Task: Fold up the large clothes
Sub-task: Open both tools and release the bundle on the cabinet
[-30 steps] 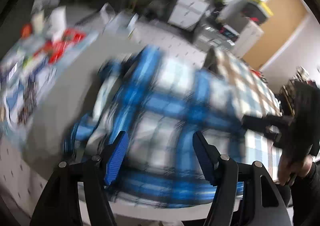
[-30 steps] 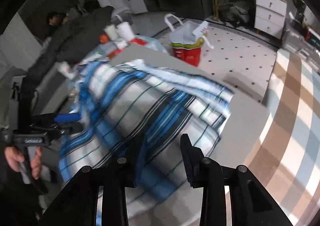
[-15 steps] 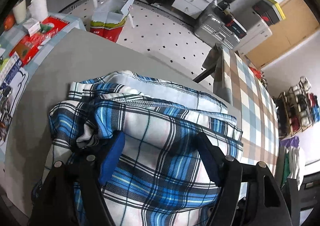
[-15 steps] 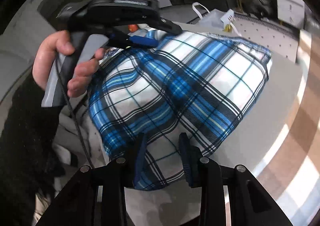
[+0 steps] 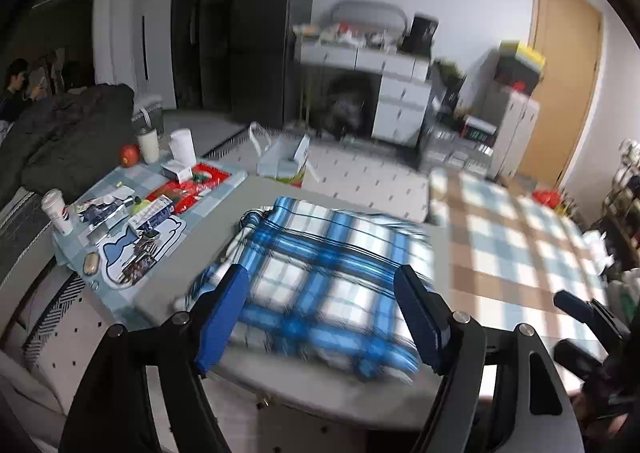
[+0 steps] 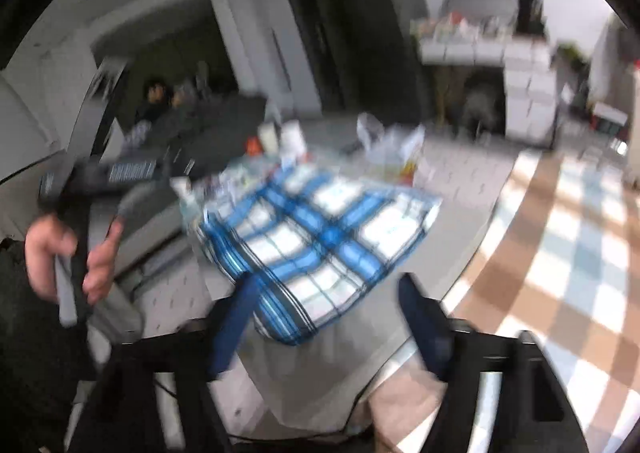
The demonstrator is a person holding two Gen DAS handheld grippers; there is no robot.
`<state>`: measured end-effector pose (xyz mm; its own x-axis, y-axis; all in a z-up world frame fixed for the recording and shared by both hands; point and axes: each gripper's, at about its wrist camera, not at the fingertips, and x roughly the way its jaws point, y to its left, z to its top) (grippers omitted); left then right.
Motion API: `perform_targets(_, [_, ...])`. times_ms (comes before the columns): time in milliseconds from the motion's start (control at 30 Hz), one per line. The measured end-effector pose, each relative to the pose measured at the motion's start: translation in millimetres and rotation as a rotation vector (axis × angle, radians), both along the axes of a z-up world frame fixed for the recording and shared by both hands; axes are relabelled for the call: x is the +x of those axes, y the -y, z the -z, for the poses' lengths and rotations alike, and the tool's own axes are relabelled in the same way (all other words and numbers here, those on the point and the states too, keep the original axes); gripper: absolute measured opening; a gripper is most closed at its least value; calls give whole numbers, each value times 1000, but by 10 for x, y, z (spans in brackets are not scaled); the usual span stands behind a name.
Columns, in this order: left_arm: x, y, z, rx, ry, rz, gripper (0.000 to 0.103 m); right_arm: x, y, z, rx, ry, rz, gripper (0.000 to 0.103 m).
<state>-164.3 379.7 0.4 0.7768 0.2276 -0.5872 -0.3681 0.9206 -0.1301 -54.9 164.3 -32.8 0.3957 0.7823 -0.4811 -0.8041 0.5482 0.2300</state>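
Note:
A blue and white plaid garment lies folded into a thick rectangle on the grey table. It also shows in the right wrist view, blurred. My left gripper is open and empty, held above the garment's near edge. My right gripper is open and empty, back from the garment's near corner. The right gripper shows at the lower right of the left wrist view. The left gripper, in a hand, shows at the left of the right wrist view.
A cluttered mat with cups, boxes and small items lies left of the garment. A white bag stands on the floor beyond the table. A checked brown and blue cloth covers the surface to the right.
Both grippers have pulled back and up from the garment. The right gripper, pinched on the garment's edge before, has opened and let go. The garment now lies flat and folded.

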Motion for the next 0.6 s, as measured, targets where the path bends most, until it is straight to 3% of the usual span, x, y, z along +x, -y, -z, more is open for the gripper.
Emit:
perform_targets(67, [-312, 147, -67, -17, 54, -11, 84, -254, 285, -154, 148, 24, -15, 103])
perform_targets(133, [-625, 366, -156, 19, 123, -8, 89, -477, 443, -282, 196, 58, 1, 103])
perform_targets(267, [-920, 732, -266, 150, 178, 15, 90, -895, 606, -436, 200, 154, 17, 103])
perform_targets(333, [-917, 790, -286, 187, 202, 1, 102, -1102, 700, -480, 232, 208, 30, 103])
perform_targets(400, [-1006, 841, -298, 210, 246, -14, 102, -1277, 784, -519, 283, 281, 59, 103])
perform_targets(533, [-977, 870, -265, 227, 238, -27, 102, -1429, 849, -540, 318, 358, 99, 103])
perform_targets(600, [-969, 935, -246, 278, 234, -58, 102, -1439, 847, -537, 329, 359, 96, 103])
